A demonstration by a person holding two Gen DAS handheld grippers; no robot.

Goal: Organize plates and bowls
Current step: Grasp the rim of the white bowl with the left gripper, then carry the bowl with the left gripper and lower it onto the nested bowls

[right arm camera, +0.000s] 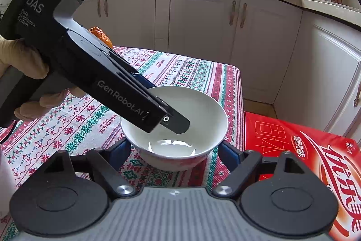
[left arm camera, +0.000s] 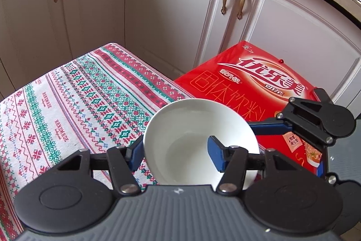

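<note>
A white bowl (left arm camera: 191, 123) stands upright near the cloth-covered table's right edge. My left gripper (left arm camera: 176, 150) is shut on its wall, with one blue pad outside the left side and the other inside the bowl. The right wrist view shows the same bowl (right arm camera: 203, 110) with the left gripper (right arm camera: 162, 105) slanting in from the upper left, held by a gloved hand (right arm camera: 22, 60). My right gripper (right arm camera: 174, 148) straddles the bowl low down, its blue pads close beside both walls with a sliver of cloth showing at the left pad. One of its fingers (left arm camera: 268, 128) reaches the bowl's rim.
The patterned tablecloth (left arm camera: 79, 105) covers the small table. A red carton (left arm camera: 259, 83) sits just beyond the table's right edge, also seen as the red carton (right arm camera: 293, 150). White cabinet doors (right arm camera: 203, 22) stand behind. An orange object (right arm camera: 101, 34) peeks out behind the left gripper.
</note>
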